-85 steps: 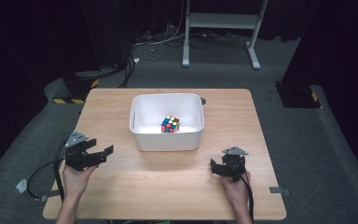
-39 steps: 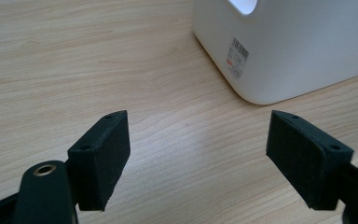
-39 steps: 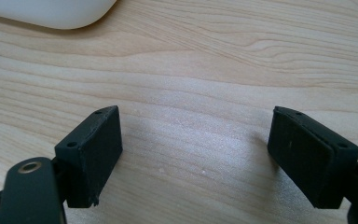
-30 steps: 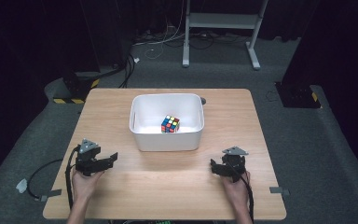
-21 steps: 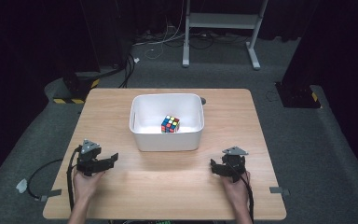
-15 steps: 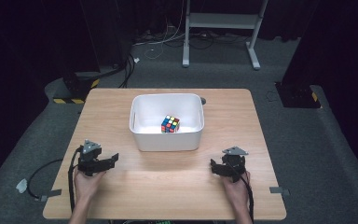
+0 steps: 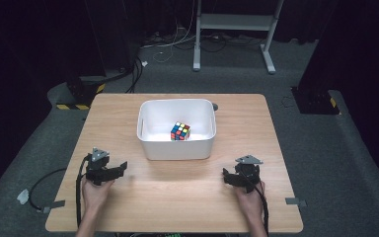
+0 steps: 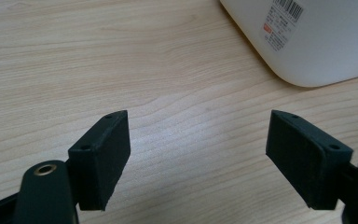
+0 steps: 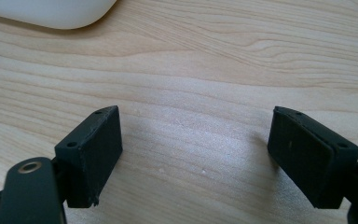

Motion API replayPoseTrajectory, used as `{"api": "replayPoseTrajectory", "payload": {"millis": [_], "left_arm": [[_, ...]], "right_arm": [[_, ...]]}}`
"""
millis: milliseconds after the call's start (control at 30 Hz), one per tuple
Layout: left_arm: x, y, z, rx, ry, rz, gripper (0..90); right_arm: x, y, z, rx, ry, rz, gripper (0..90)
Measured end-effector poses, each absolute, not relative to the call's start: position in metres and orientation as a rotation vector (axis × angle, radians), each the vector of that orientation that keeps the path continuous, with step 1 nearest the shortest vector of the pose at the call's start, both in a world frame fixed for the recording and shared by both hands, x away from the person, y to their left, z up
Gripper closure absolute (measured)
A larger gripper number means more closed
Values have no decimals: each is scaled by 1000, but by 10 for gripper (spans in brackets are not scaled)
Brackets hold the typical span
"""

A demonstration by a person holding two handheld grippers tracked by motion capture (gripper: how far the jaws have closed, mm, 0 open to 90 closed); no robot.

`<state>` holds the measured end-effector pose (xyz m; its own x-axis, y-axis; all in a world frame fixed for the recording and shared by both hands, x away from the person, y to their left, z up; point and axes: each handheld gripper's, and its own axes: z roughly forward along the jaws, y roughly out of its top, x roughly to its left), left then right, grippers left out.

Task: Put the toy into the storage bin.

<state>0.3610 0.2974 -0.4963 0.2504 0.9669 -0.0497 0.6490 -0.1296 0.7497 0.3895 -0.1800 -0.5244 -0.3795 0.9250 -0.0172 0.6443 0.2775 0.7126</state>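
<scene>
Grippers rest on the light wooden table [image 7: 276, 123] — left gripper [image 7: 121, 168] and right gripper [image 7: 225, 176] both released, empty — near the white plastic tub [image 7: 150, 143] holding a multicoloured puzzle cube [image 7: 180, 131].

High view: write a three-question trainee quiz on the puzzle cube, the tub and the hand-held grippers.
1. True or false: the puzzle cube lies inside the white tub.
2. What is between the jaws of the left hand-held gripper? A) the cube B) nothing C) a cable
3. What do the left and the right hand-held gripper rest on?

Key: 1 true; 2 B; 3 the wooden table, on the person's side of the tub.
</scene>
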Motion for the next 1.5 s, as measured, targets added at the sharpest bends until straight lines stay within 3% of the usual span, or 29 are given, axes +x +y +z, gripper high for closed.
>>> {"api": "replayPoseTrajectory", "payload": {"millis": [1500], "left_arm": [[375,289,-524,1900,1511,685,212]], "right_arm": [[390,-180,-524,1411,2122,875,175]]}}
